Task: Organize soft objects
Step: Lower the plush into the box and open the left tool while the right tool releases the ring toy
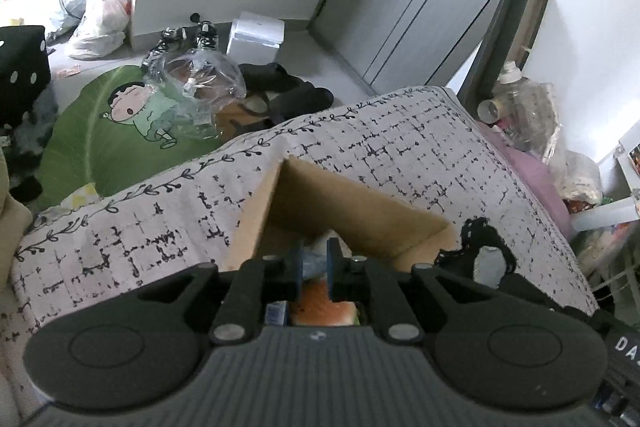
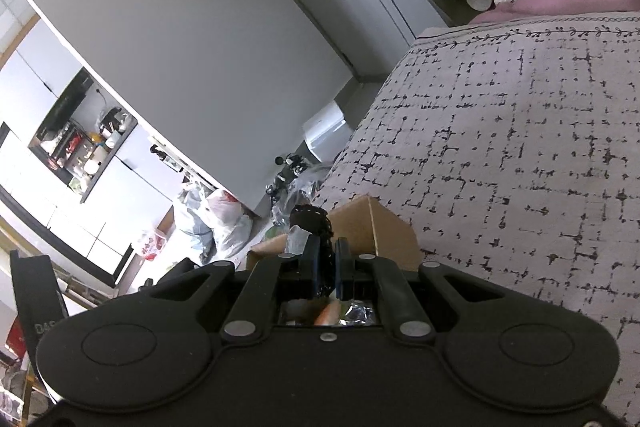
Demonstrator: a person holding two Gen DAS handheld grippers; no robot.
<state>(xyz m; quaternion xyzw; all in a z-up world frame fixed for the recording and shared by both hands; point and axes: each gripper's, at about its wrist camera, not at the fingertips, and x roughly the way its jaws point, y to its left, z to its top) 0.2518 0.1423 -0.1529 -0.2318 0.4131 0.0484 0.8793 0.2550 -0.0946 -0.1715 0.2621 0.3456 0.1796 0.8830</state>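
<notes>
Left gripper [image 1: 314, 263] pinching pale-blue item over cardboard box [image 1: 340, 203] — right gripper [image 2: 328, 269] clamping black lace cloth [image 2: 310, 223]

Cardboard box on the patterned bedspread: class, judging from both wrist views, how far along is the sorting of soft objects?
Partly done: the brown cardboard box already holds an orange-and-green soft piece. In hand: the left gripper pinches a pale blue-white soft item over the box; the right gripper is shut on a black lacy fabric piece beside it. Both remain to be dropped in.
</notes>
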